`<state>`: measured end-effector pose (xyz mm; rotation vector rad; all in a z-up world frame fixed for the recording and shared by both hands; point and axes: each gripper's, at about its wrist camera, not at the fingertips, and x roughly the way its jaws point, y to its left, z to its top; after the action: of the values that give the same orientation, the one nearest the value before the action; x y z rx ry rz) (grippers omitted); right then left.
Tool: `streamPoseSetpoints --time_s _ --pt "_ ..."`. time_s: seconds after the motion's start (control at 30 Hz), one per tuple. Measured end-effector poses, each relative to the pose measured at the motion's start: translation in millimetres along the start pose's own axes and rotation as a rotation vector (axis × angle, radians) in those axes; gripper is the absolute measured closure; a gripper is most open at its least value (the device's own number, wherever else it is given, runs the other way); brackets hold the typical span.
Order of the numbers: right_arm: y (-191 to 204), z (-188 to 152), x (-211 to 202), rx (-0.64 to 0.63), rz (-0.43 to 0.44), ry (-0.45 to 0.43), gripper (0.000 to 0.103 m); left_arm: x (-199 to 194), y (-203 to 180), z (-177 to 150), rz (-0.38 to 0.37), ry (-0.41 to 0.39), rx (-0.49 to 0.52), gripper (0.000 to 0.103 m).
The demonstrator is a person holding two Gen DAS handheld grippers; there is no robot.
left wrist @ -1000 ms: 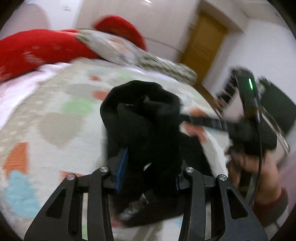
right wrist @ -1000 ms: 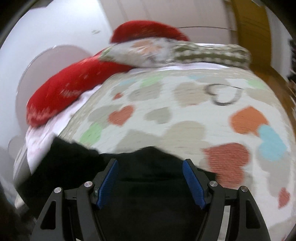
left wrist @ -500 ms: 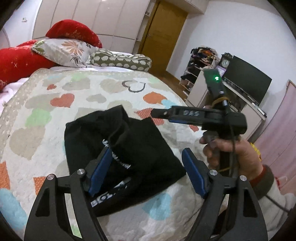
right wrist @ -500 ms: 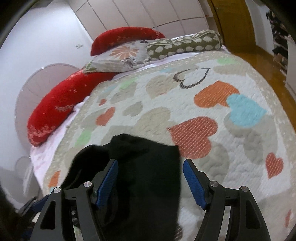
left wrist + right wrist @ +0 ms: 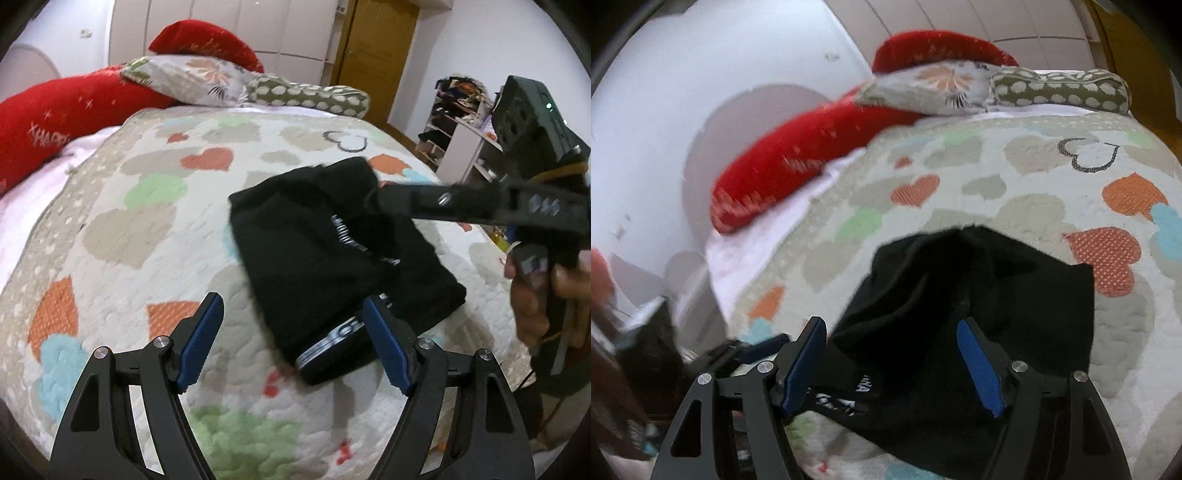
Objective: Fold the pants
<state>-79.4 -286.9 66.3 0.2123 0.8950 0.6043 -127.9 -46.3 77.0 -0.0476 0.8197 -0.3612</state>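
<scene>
Nearest the left wrist camera, the left gripper (image 5: 291, 338) hangs with jaws apart, gripping nothing. Just beyond, the folded black fabric pants (image 5: 334, 254) lie on the heart-patterned quilted bedspread (image 5: 122, 229). Above them the right gripper (image 5: 892, 360) also gapes empty. Farthest back lie long red pillows (image 5: 74, 114).

Both grippers, left gripper (image 5: 291, 343) and right gripper (image 5: 892, 363), have black frames, blue finger pads, silver screws.

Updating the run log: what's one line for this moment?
pants: folded bundle on quilt | left gripper: open, empty | right gripper: open, above pants
</scene>
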Motion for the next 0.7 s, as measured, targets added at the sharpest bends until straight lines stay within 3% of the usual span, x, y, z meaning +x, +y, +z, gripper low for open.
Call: streamPoseSetpoints --time_s 0.07,0.1,0.13,0.23,0.27,0.3,0.4,0.47,0.53,0.7 --pt "0 -1 9 -0.018 -0.006 0.004 0.041 1 5 1 0.011 -0.001 -0.012 0.025" --pt "-1 -1 9 -0.042 -0.009 -0.007 0.065 0 6 2 0.012 -0.006 -0.015 0.025" --pt "-3 -2 7 -0.050 -0.036 -0.018 0.071 -1 6 4 0.009 -0.012 -0.017 0.025" --pt "-23 -7 -1 -0.053 -0.143 -0.037 0.073 1 2 10 -0.020 -0.038 -0.021 0.025" --pt "-34 -9 1 -0.032 -0.196 -0.024 0.073 4 1 12 -0.030 -0.037 -0.024 0.025" --pt "-47 -12 4 0.014 -0.195 -0.004 0.073 10 -1 13 -0.046 -0.029 -0.030 0.025" --pt "-67 -17 -2 0.119 -0.091 -0.006 0.073 33 -6 13 -0.064 0.034 -0.054 0.025" --pt "-66 -17 -13 0.119 -0.065 -0.036 0.070 41 -8 12 -0.079 0.050 -0.069 0.025" --pt "-66 -16 -19 0.116 -0.061 -0.049 0.039 42 -9 11 -0.069 0.047 -0.068 0.025" --pt "-75 -15 -6 0.223 0.074 -0.038 0.034 42 -9 12 -0.064 0.052 -0.073 0.024"
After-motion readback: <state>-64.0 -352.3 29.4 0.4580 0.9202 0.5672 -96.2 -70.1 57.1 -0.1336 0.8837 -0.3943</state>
